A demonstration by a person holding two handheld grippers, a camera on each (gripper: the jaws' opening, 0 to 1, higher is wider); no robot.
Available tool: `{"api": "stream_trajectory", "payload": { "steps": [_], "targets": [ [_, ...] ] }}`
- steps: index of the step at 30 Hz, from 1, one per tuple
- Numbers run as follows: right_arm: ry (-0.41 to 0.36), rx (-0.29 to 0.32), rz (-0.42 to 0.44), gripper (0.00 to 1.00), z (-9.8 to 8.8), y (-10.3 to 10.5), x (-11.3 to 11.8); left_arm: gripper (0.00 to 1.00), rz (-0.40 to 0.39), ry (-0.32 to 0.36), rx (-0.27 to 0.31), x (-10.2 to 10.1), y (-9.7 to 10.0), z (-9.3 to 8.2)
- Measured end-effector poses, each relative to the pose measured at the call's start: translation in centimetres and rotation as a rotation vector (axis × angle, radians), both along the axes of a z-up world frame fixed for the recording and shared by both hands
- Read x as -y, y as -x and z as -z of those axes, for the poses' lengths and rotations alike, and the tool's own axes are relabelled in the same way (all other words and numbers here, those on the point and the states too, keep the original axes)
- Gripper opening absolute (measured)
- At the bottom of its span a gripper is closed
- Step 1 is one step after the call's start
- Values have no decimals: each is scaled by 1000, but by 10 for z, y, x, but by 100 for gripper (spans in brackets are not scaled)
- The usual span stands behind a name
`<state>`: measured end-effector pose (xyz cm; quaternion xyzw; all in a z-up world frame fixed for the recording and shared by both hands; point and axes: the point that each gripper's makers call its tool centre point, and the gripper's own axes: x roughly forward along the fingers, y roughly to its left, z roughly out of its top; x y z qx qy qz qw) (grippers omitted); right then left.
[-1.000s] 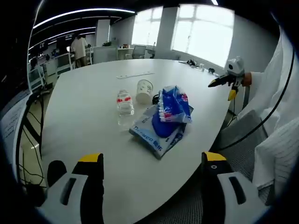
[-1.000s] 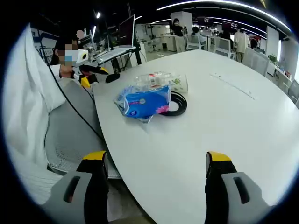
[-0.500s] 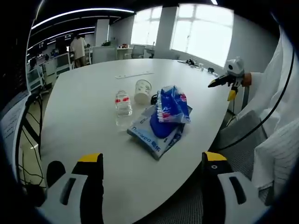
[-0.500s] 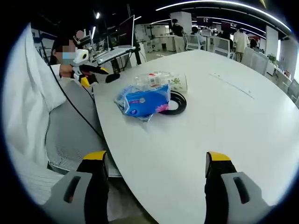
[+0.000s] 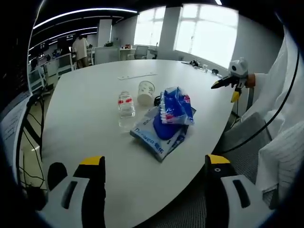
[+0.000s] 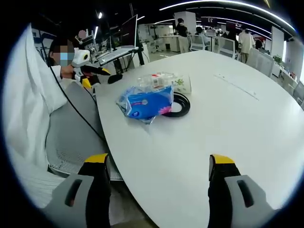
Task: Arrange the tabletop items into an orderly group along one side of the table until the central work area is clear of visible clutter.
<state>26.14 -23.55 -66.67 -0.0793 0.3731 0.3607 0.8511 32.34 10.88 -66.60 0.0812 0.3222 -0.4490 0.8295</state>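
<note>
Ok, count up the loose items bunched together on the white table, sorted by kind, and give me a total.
Clear plastic bottle: 1
Paper cup: 1
Blue plastic packs: 2, one lying on the other
Black ring: 1, partly under the pack
Total: 5

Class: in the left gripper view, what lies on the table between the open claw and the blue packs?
Nothing: bare white table separates the left claw from the blue packs.

White lettering on flat blue plastic packet (image 5: 159, 137) too blurred to read; red label on clear plastic bottle (image 5: 126, 101) and print on paper cup (image 5: 146, 91) equally illegible.
</note>
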Motion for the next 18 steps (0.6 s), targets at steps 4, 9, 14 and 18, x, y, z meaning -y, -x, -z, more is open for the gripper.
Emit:
{"api": "stream_trajectory", "payload": {
  "steps": [4,9,14,18],
  "targets": [
    [1,-4,-12,85,2,-1,-3,89,-2,2,3,0,0,-1],
    [3,-5,-22,85,2,-3,-5,89,-13,6,4,-1,-1,-2],
    [6,-5,-27,86,2,-6,-4,87,-17,6,2,-1,-1,-2],
    [7,-8,-31,85,2,-7,-3,88,-21,11,7,0,-2,-3]
  ]
}}
